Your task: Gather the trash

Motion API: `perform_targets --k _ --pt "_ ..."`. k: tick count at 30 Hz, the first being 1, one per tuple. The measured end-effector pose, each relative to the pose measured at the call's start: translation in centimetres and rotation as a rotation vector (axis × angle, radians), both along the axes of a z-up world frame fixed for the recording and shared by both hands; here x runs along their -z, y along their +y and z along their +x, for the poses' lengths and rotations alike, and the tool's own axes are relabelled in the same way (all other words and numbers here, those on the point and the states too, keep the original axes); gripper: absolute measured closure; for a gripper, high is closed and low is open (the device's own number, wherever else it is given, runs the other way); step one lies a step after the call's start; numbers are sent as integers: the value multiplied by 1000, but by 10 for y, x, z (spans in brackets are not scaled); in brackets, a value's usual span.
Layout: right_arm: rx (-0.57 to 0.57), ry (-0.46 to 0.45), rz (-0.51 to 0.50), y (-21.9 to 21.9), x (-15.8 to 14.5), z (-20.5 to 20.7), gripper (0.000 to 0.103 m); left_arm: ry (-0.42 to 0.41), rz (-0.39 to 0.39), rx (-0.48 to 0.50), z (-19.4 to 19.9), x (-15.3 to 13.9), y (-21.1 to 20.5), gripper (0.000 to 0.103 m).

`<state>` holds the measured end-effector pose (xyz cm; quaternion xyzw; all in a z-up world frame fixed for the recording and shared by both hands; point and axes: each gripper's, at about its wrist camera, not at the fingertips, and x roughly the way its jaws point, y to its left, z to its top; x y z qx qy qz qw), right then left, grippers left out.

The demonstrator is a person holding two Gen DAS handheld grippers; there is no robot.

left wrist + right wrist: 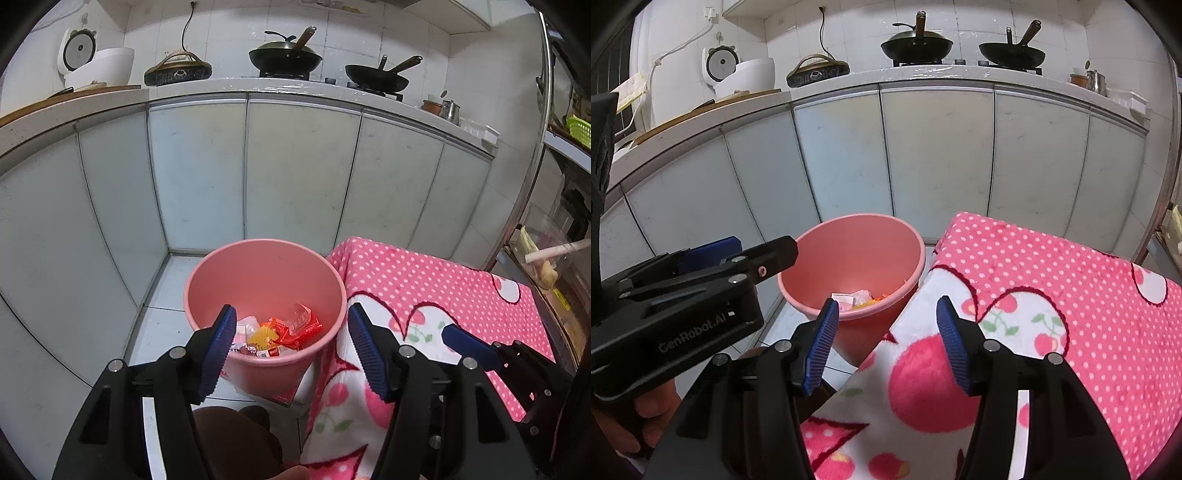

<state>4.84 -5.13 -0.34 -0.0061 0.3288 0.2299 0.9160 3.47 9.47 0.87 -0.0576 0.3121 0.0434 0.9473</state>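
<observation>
Both tongs, left (291, 347) and right (888, 341), gape wide and empty above the bin (221, 273), trash (280, 330) inside, beside the cloth-covered surface (443, 288).

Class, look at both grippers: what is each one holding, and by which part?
Nothing is held. The left gripper and right gripper are both open and empty near the pink bucket.

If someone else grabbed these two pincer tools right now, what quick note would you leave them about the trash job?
Left gripper: open, nothing in it, above the pink bin.
Right gripper: open, nothing in it, over the near edge of the pink dotted blanket.
The bin stands on the floor beside the blanket, against the cabinets.
Done: wrappers and other scraps lie inside the bin.
Left: no loose trash shows on the blanket in either view; check outside these views.
</observation>
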Motion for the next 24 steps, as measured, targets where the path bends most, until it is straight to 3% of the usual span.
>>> perform_targets --k 24 --pt "26 -34 11 -7 -6 -19 47 -21 33 -8 -24 -9 -17 39"
